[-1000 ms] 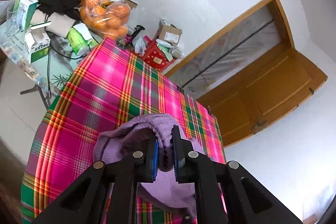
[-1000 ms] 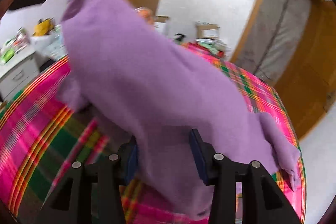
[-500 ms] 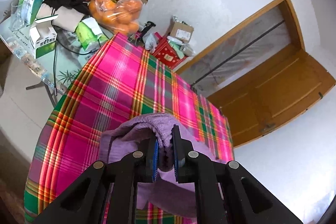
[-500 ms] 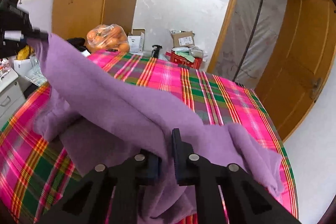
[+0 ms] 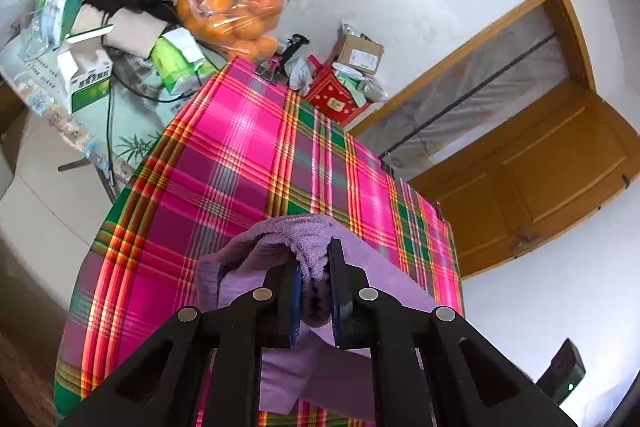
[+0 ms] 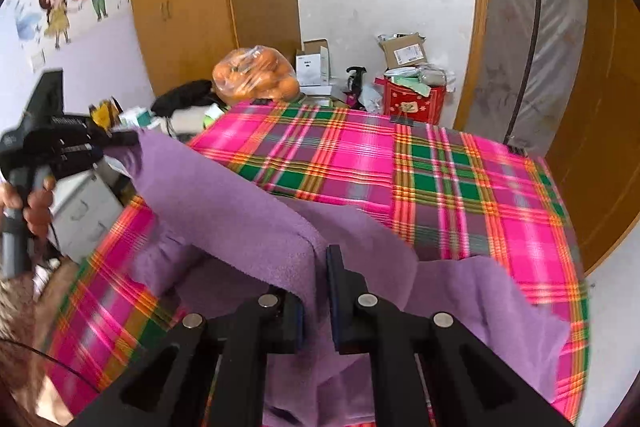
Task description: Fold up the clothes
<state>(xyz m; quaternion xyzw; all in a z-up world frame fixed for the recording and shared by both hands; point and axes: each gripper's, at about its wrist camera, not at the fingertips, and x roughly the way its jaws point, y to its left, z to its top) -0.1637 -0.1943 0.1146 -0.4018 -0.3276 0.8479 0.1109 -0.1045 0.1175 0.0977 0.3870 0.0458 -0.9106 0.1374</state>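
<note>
A purple fleece garment is held up over the near end of a table with a pink and green plaid cloth. My left gripper is shut on a bunched edge of the garment. My right gripper is shut on another edge of it. In the right wrist view the left gripper holds the garment's far left corner, and the cloth stretches taut between the two grippers. The rest of the garment droops onto the table at the right.
A bag of oranges, boxes and a red box crowd the table's far end. A side table with cartons stands at the left. A wooden door is at the right.
My right gripper closed on the garment's edge and both grippers moved apart, stretching the garment out. The garment now hangs lower over the table, and the left gripper has pulled back from the far end.
</note>
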